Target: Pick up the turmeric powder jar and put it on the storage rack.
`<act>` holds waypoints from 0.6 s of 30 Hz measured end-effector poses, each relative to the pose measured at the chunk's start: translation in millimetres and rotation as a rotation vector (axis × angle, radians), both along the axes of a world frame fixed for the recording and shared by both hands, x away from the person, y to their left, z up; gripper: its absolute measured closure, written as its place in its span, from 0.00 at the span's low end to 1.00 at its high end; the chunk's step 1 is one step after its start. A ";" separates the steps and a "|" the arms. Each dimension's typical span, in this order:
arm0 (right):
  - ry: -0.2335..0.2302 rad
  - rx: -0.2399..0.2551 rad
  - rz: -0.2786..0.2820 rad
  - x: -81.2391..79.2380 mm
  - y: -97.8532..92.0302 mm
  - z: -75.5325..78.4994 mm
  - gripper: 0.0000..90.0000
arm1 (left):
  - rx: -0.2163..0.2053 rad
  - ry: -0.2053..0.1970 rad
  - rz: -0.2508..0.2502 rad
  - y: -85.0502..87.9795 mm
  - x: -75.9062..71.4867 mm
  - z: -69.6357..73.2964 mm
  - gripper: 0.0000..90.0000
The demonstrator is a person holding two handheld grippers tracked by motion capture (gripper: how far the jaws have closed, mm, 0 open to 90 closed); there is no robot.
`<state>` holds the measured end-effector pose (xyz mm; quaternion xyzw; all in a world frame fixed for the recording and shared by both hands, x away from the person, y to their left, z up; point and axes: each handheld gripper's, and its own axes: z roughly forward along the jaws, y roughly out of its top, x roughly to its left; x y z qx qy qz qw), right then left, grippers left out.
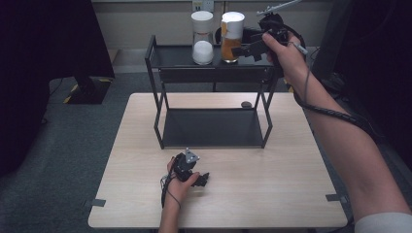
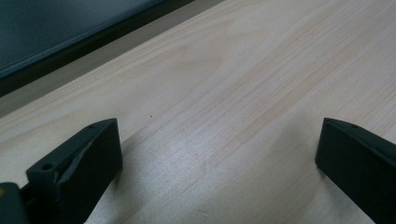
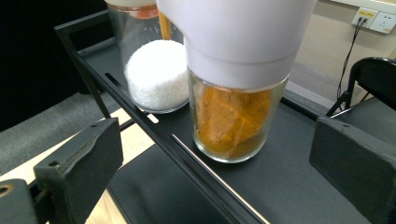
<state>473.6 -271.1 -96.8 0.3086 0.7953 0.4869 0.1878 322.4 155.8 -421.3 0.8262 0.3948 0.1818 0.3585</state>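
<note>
Two white-capped glass jars stand side by side on the top shelf of a black metal rack (image 1: 172, 53): one with orange powder (image 1: 231, 38) (image 3: 233, 119) and one with white grains (image 1: 202, 39) (image 3: 156, 74). My right gripper (image 1: 239, 50) (image 3: 217, 161) is open just right of the orange jar, its jaws apart and off the glass. Low over the wooden table (image 1: 272, 184), near its front edge, my left gripper (image 1: 203, 180) (image 2: 219, 154) is also open, with bare wood between its jaws.
The rack's lower shelf (image 1: 211, 127) is bare. A small dark object (image 1: 246, 104) lies on the table behind the rack. A dark chair (image 3: 373, 79) and a wall socket (image 3: 376, 21) stand beyond the rack. Grey carpet surrounds the table.
</note>
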 end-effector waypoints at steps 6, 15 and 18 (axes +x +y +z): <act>-0.013 -0.015 0.016 -7.2 -2.3 -6.0 0.03 | 0.000 -0.001 0.000 0.0 0.0 -0.1 0.00; -0.018 -0.001 0.051 -16.7 -8.3 -19.2 0.03 | 0.000 -0.001 0.000 0.0 0.0 -0.2 0.00; -0.016 0.004 0.062 -19.5 -10.7 -24.5 0.03 | -0.001 -0.001 0.000 0.0 0.0 -0.2 0.00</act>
